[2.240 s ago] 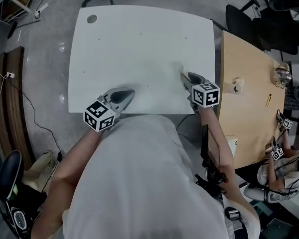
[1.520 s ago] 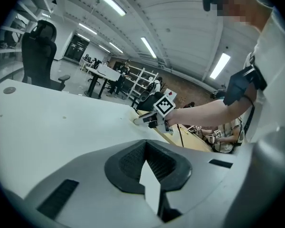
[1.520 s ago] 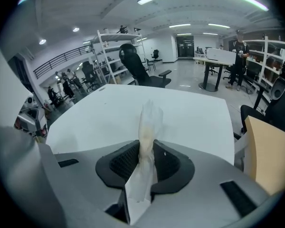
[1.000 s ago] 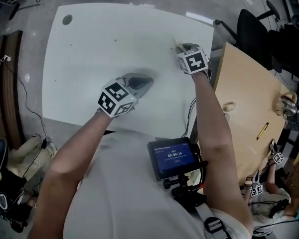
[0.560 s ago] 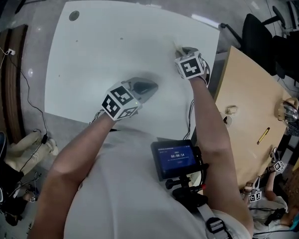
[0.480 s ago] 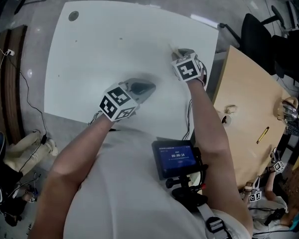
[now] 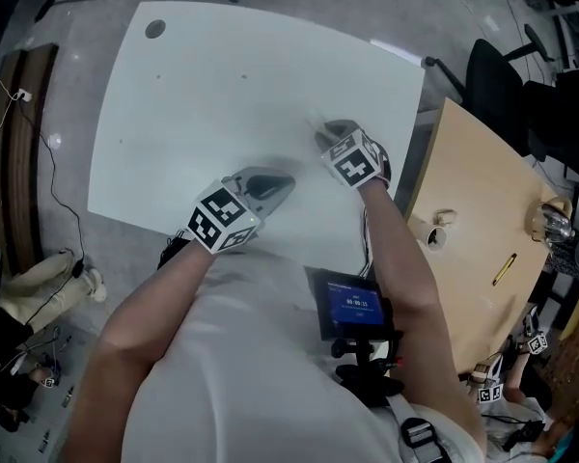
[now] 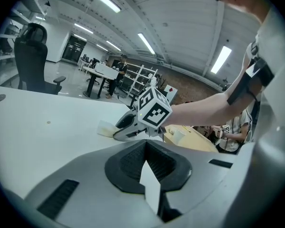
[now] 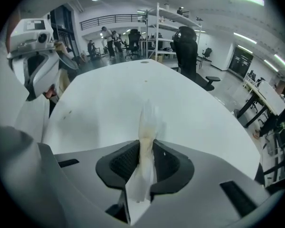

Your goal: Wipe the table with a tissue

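The white table (image 7: 203,95) fills the middle of the head view. My right gripper (image 7: 326,135) is shut on a crumpled white tissue (image 7: 317,124) and presses it onto the tabletop right of centre. In the right gripper view the tissue (image 9: 147,120) sticks out from between the closed jaws of the right gripper (image 9: 145,148) and touches the table. My left gripper (image 7: 274,184) rests low over the table near its front edge, jaws together; only a thin white sliver shows between them in the left gripper view (image 8: 145,152). From there the right gripper (image 8: 133,125) and the tissue (image 8: 104,128) show ahead.
A wooden table (image 7: 473,210) adjoins on the right, with a small roll (image 7: 440,230) and a pencil (image 7: 502,270) on it. A black chair (image 7: 492,75) stands behind it. A cable hole (image 7: 154,29) marks the white table's far left corner. A screen (image 7: 352,307) hangs on the person's chest.
The right gripper has dragged the tissue across the table, from near the far right edge toward the person and the centre. The left gripper has stayed by the front edge.
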